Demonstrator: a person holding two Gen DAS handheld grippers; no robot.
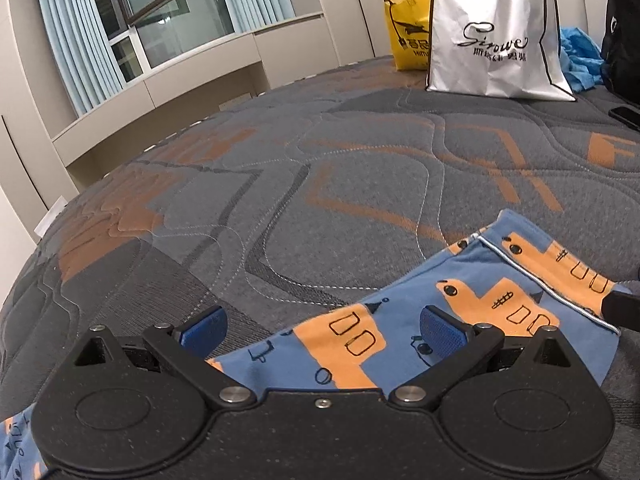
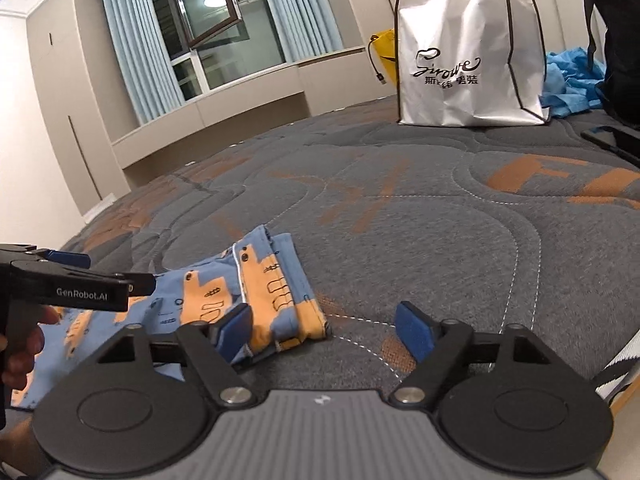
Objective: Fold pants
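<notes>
**Inspector:** Blue cotton pants, printed with orange shapes, are lying on the grey quilted mattress, near its front edge. They are looking already doubled over, hem end bunched at the right.

**Assistant:** And the claws?

**Inspector:** Left gripper is hovering low over the cloth, jaws spread wide, nothing between them. Right gripper is likewise standing open, its left pad over the folded edge, its right pad over bare mattress.

**Assistant:** Risks?

**Inspector:** I am judging three. Closing so close to the quilting, a pad may be pinching the mattress cover along with the cloth. Catching only the top layer would be peeling the fold apart. Uneven lifting between the two sides would be skewing the stack.

**Assistant:** Obstructions?

**Inspector:** White bag and yellow bag are sitting well apart at the far end.
</notes>
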